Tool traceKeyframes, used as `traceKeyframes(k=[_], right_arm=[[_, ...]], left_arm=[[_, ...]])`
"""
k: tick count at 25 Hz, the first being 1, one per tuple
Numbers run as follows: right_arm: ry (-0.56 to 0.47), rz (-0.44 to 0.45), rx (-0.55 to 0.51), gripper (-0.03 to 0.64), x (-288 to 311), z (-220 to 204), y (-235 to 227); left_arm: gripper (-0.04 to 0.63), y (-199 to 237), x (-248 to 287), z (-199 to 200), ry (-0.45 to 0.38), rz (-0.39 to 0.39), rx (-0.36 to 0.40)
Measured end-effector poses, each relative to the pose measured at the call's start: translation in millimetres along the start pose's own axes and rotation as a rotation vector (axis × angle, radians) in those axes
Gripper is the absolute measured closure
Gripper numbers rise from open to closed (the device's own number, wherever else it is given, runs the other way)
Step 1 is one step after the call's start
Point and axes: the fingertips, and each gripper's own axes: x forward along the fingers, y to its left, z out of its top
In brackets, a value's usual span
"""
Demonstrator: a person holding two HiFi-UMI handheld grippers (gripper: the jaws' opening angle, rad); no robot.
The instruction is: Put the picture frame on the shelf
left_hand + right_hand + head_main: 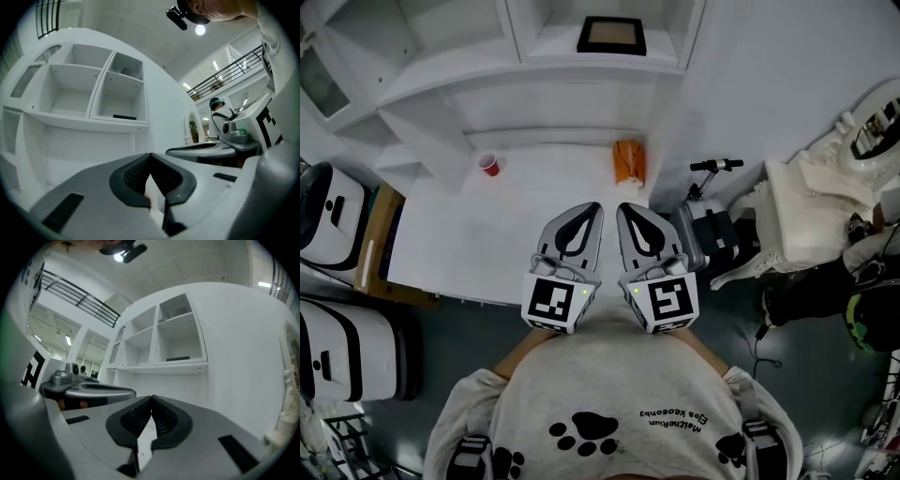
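The picture frame [611, 35] is seen lying flat inside one box of the white shelf [591, 67], up above the table [459, 244]. It is laid well inside, away from the front edge, most likely so that it cannot slip off. So the job looks done. The left gripper [594, 208] is squeezed tight with nothing in it, and so is the right gripper [622, 208]. In both gripper views the dark ridged pads are seen pressed together at the tips, with only a thin gap lower down. The two grippers are held side by side, close to the person's tummy, over the near edge of the table and well apart from the shelf. They are probably held there because nothing more needs to be carried. Both are pointed at the shelf, so the frame is seen as a thin dark strip in each gripper view. A red cup [489, 165] and an orange thing [629, 161] are seen on the table near the back wall, well apart from the grippers. They are not touched, and it seems they are not needed for this job.
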Motion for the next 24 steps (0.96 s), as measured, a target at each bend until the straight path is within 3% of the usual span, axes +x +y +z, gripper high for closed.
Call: traceKeyframes(k=[8,13,24], right_arm=[[-0.002,-0.008,-0.008,0.583,12.1,-7.2,-13.9],[0.014,-0.014,-0.022,0.584,14.0,-9.3,-24.5],[-0.010,-0.011,0.019,0.583,32.1,-9.9,-35.4]], left_arm=[[0.575,4.1,7.3,-23.9,0.099,-0.017,0.009],[0.575,0.9,22.6,-14.3,0.024,-0.034,-0.027],[0.575,8.0,37.5,-21.5,0.036,-0.059,-0.035]])
